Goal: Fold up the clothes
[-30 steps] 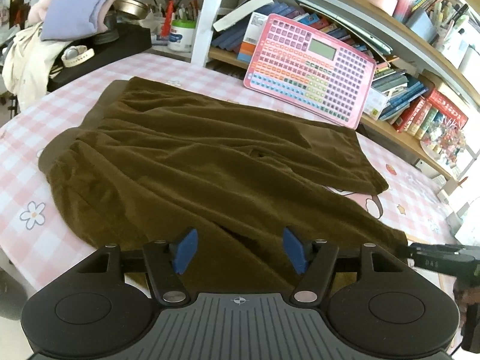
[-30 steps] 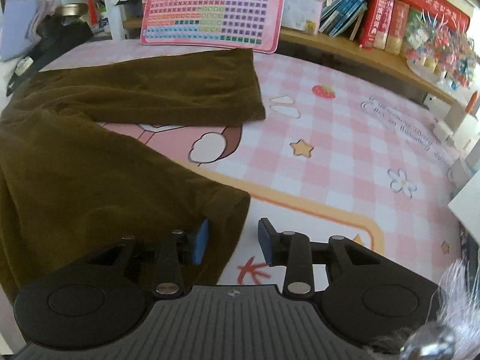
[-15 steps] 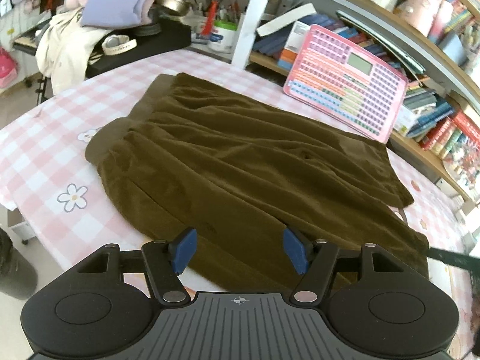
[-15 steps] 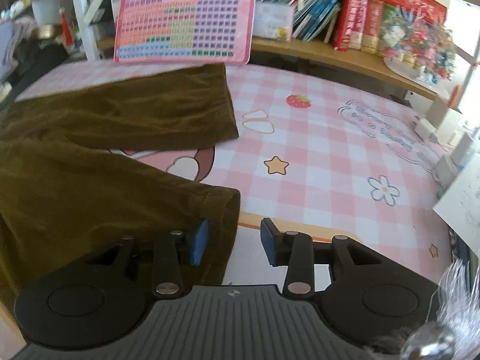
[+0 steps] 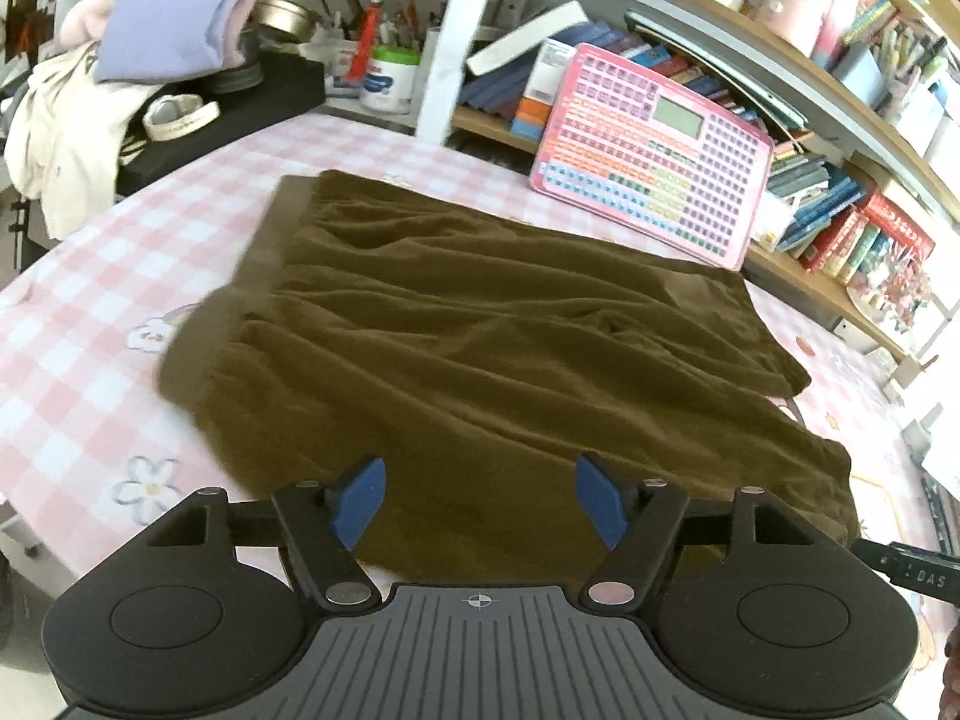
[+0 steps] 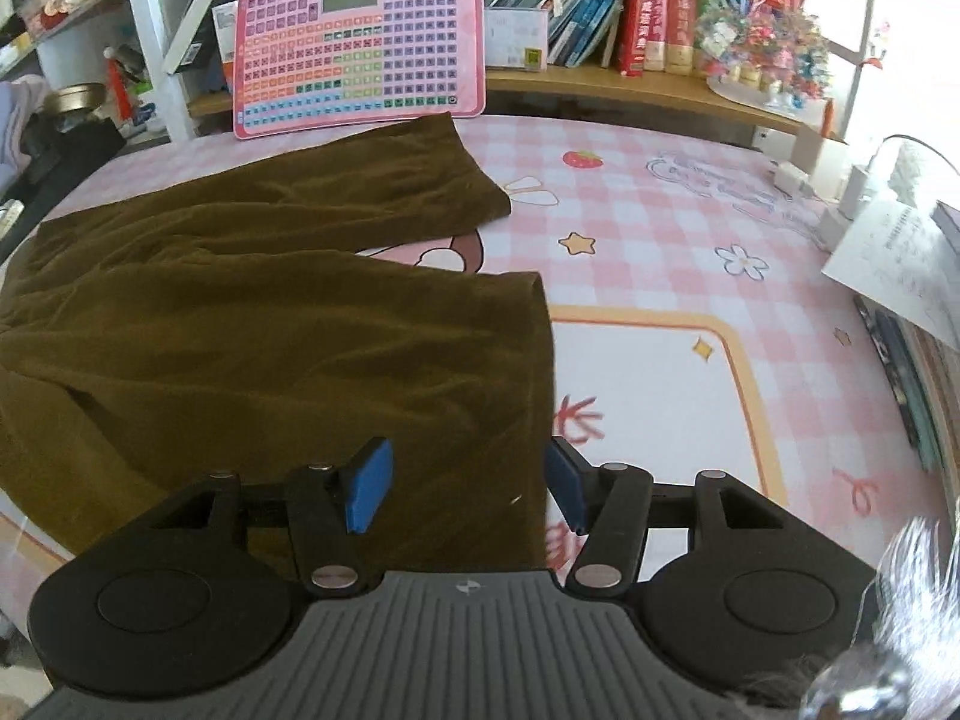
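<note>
Brown velvet trousers (image 5: 480,348) lie spread flat on the pink checked tablecloth (image 5: 72,324), waistband to the left and the two legs running right. My left gripper (image 5: 479,501) is open above the near edge of the trousers, with nothing between its blue pads. In the right wrist view the near trouser leg (image 6: 300,360) ends at a hem under my right gripper (image 6: 467,483), which is open and straddles that hem from above. The far leg (image 6: 360,192) lies apart, closer to the shelf.
A pink keyboard toy (image 5: 654,150) leans on the bookshelf (image 6: 630,84) behind the table. Piled clothes (image 5: 156,6) and a black stand (image 5: 228,114) sit at the far left. Papers and books (image 6: 900,276) lie at the right table edge.
Both grippers have lifted and drawn back from the trousers. The right jaws have widened. The near leg's hem now lies flatter and farther right on the table.
</note>
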{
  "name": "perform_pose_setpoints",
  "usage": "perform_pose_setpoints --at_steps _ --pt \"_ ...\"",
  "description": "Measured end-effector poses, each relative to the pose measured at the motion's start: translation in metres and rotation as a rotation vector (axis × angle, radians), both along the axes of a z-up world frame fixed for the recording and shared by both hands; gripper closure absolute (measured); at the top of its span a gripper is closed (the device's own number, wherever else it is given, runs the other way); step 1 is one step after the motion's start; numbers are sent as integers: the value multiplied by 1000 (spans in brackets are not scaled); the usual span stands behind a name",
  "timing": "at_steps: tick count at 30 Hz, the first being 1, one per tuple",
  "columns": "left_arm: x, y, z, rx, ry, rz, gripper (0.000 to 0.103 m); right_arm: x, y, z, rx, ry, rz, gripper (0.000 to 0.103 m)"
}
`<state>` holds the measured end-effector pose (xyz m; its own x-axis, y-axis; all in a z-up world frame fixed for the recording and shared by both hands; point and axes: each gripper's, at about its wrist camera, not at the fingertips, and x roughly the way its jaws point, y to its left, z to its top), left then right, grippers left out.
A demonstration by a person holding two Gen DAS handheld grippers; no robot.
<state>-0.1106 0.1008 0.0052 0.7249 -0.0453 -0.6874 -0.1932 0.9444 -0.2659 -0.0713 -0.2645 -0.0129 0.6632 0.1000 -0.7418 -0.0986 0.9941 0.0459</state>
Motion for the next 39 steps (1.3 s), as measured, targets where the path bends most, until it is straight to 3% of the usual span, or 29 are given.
perform_pose_setpoints --at_steps 3,10,17,28,29,30,32,33,35,36,39 --pt "-6 24 -2 -11 5 14 31 -15 15 0 -5 -11 -50 41" --pt "-11 76 -7 -59 32 75 31 -50 46 3 -23 -39 -127 36" --pt "-5 131 -24 -250 82 149 35 -79 66 -1 -44 -23 -182 36" --pt "21 166 -46 -458 76 288 41 -107 67 3 -69 -40 -272 35" --pt "21 167 -46 -465 72 305 48 -108 66 5 -70 -46 -276 35" --pt "22 168 -47 -471 67 322 62 -109 66 6 -71 -52 -280 35" --pt "23 170 -48 -485 59 356 71 -110 65 9 -71 -63 -289 35" --pt "24 171 -48 -491 54 373 82 -111 63 10 -68 -67 -296 35" --pt "25 172 -50 -505 45 406 93 -110 61 10 -63 -68 -304 35" --pt "25 173 -50 -511 41 423 94 -110 60 10 -61 -68 -307 35" --pt "28 168 -28 -342 -33 388 94 -109 60 9 -60 -68 -305 35"
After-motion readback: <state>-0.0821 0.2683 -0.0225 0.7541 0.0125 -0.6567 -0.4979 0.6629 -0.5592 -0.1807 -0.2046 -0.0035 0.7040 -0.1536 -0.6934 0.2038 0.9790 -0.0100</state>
